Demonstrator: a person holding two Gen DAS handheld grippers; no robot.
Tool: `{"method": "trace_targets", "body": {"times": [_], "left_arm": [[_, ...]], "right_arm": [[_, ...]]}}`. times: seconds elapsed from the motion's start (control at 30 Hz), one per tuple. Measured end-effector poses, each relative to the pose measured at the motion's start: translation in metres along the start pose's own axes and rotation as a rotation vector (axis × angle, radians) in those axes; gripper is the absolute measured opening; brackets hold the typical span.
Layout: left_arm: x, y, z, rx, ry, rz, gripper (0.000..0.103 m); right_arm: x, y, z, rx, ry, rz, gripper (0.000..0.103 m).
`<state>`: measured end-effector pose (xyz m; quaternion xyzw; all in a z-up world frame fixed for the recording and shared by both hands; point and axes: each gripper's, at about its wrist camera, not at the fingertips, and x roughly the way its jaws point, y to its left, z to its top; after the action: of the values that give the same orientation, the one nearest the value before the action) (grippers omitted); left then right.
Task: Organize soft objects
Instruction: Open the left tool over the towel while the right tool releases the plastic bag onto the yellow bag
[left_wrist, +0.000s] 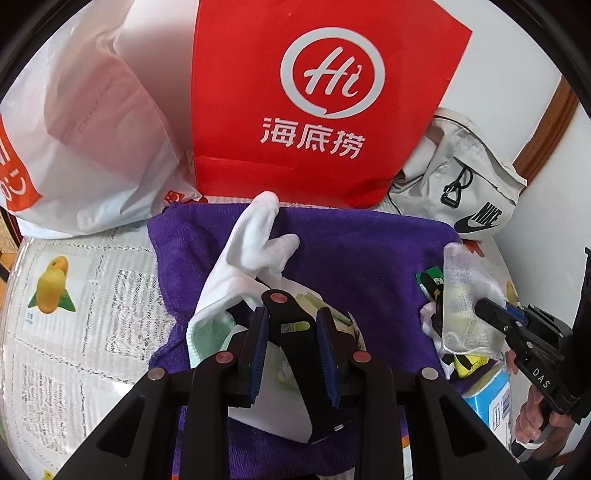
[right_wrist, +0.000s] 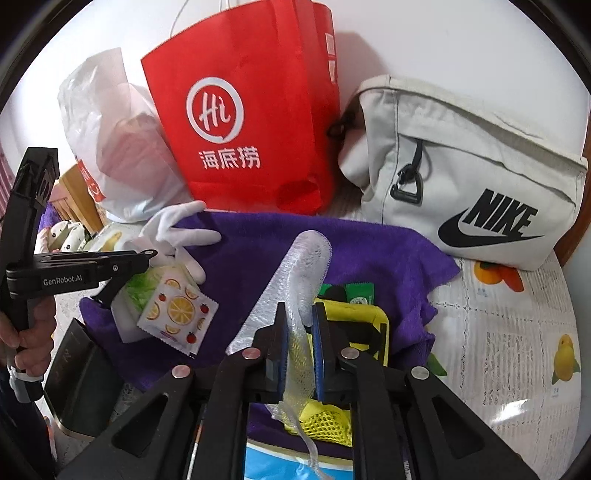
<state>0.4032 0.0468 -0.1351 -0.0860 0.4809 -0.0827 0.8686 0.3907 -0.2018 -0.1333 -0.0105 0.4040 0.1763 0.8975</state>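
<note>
White mesh pouch (right_wrist: 295, 295) upright, long axis vertical, in right gripper (right_wrist: 299, 354).

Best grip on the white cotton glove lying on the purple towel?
Take the white cotton glove by its upper finger, which rises off the purple towel. Come from above, jaws across the finger: the cuff end sits crowded under the left gripper.

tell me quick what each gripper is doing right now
left gripper: shut on the white glove.
right gripper: shut on the white mesh pouch.
</note>
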Motion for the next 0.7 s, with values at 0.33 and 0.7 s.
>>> {"method": "trace_targets", "body": {"times": [0.33, 0.7], "left_arm": [[-0.001, 0.007, 0.001, -0.032, 0.013, -0.006, 0.027], [-0.046, 0.004, -0.008, -0.031, -0.033, 0.03, 0.05]], "right_arm": [[0.0, -0.005, -0.001, -0.003, 0.004, -0.03, 0.053], [-0.044, 0.0, -0.006, 0.034, -0.039, -0.049, 0.067]]}}
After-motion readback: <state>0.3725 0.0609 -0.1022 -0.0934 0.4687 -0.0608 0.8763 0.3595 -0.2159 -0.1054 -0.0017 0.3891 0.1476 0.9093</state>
